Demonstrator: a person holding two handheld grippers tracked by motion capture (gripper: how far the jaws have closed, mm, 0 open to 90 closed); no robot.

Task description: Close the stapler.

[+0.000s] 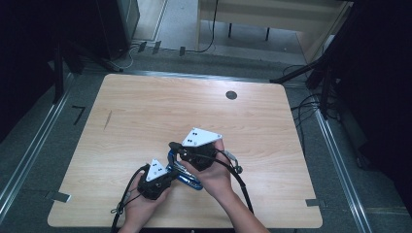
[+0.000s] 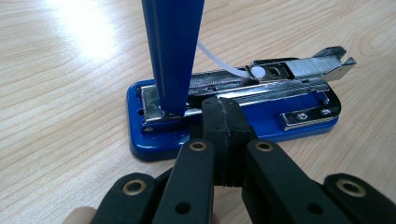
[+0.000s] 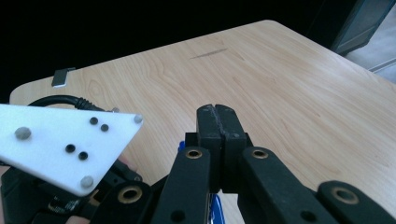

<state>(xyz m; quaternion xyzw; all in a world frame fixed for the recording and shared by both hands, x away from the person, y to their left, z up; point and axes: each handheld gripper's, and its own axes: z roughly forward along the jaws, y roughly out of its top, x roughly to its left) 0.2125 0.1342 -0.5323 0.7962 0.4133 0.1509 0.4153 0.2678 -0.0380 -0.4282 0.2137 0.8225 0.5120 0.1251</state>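
Blue stapler [image 2: 233, 116] lying open on the table [image 1: 145, 111], left gripper [image 2: 224, 114] jaws closed against its metal rail, staples [image 2: 317, 65] in the rail, right gripper [image 3: 218, 122] jaws closed, blue lid [image 2: 173, 51] raised, whether gripped unclear.

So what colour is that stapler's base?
Blue, with shiny metal parts on top. The stapler shows best in the left gripper view, lying open on the table.
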